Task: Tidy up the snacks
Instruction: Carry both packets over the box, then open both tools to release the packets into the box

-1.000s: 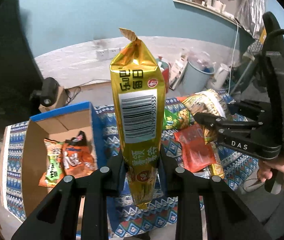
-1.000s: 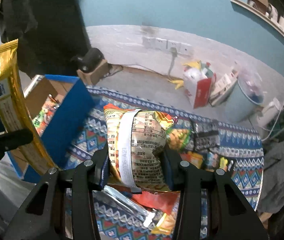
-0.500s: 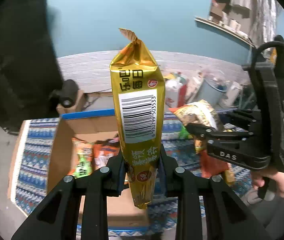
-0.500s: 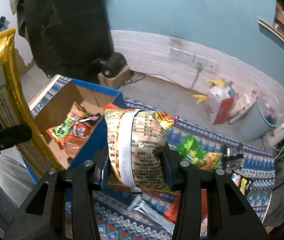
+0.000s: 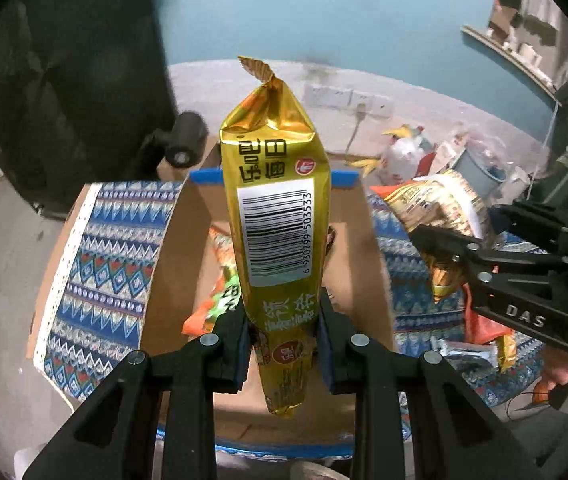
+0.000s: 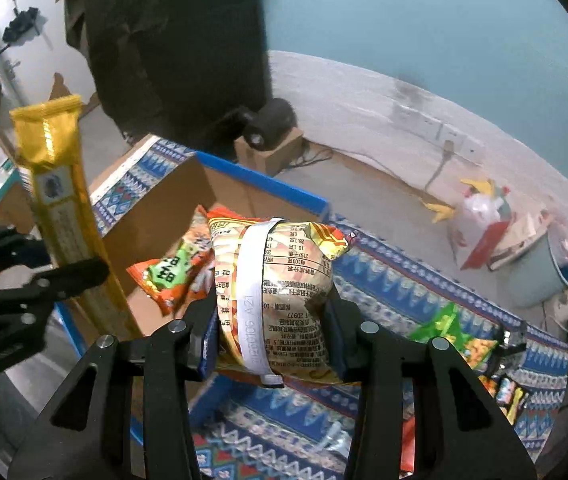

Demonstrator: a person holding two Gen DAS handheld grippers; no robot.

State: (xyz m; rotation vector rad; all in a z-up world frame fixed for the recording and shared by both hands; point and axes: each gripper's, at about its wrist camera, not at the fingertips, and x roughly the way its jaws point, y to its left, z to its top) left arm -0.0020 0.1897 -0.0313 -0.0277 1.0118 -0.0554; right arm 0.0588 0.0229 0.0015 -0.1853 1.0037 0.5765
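Observation:
My left gripper point(image 5: 284, 340) is shut on a tall gold snack packet point(image 5: 276, 216) with a barcode, held upright over the open cardboard box point(image 5: 172, 264) with blue rim. The same gold snack packet point(image 6: 56, 200) shows at the left of the right wrist view. My right gripper point(image 6: 274, 336) is shut on a puffy yellow-orange chip bag point(image 6: 280, 280), hanging over the box's right edge point(image 6: 264, 184). That chip bag point(image 5: 435, 208) and the right gripper point(image 5: 483, 264) appear at the right of the left wrist view. An orange-green snack bag point(image 6: 172, 272) lies inside the box.
The box stands on a blue patterned cloth point(image 6: 387, 288) on a table. Several loose snack packets point(image 6: 455, 340) lie on the cloth to the right. Behind are a black camera on a block point(image 6: 268, 128), a pale blue bin point(image 6: 539, 272) and wall sockets point(image 6: 443, 128).
Both grippers have swung left with their packets, from over the cloth and loose snacks to over the box. The box now sits directly under the gold packet.

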